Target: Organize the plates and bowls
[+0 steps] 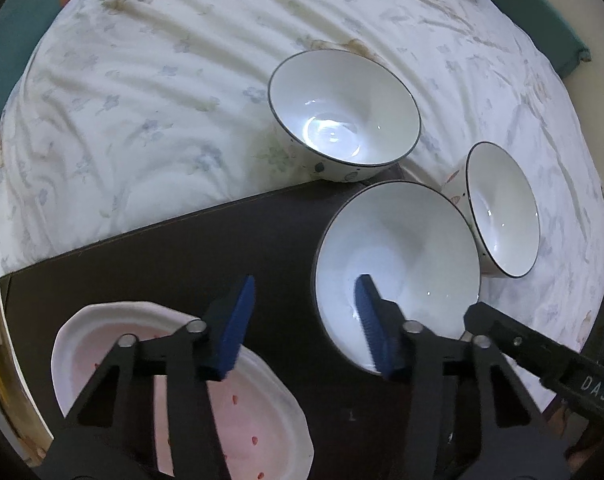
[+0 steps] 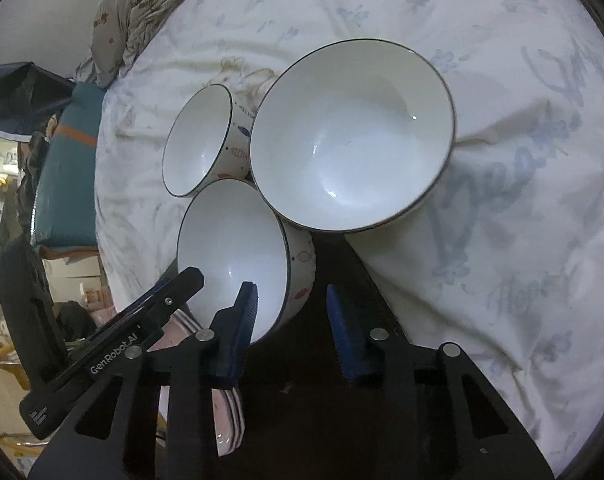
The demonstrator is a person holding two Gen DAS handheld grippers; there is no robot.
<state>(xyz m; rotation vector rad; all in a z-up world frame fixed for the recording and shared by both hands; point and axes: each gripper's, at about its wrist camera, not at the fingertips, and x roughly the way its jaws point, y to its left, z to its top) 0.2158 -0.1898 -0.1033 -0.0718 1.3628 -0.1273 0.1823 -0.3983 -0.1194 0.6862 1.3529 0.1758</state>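
On the dark board [image 1: 182, 264] laid over the bed [image 1: 142, 100], only the pink plates [image 1: 238, 400] look stacked. Three bowls stay separate: nearest bowl [image 2: 230, 248], large bowl [image 2: 349, 136], small bowl [image 2: 200, 140]. Right gripper [image 2: 292, 312] straddles the nearest bowl's rim, jaws apart; left gripper [image 1: 302, 320] gapes empty

we see open dark brown board [image 1: 174, 248] left of the three clustered dark-rimmed white ceramic bowls [image 1: 397, 268]; the pink strawberry-print plate [image 1: 262, 420] blocks its near corner.
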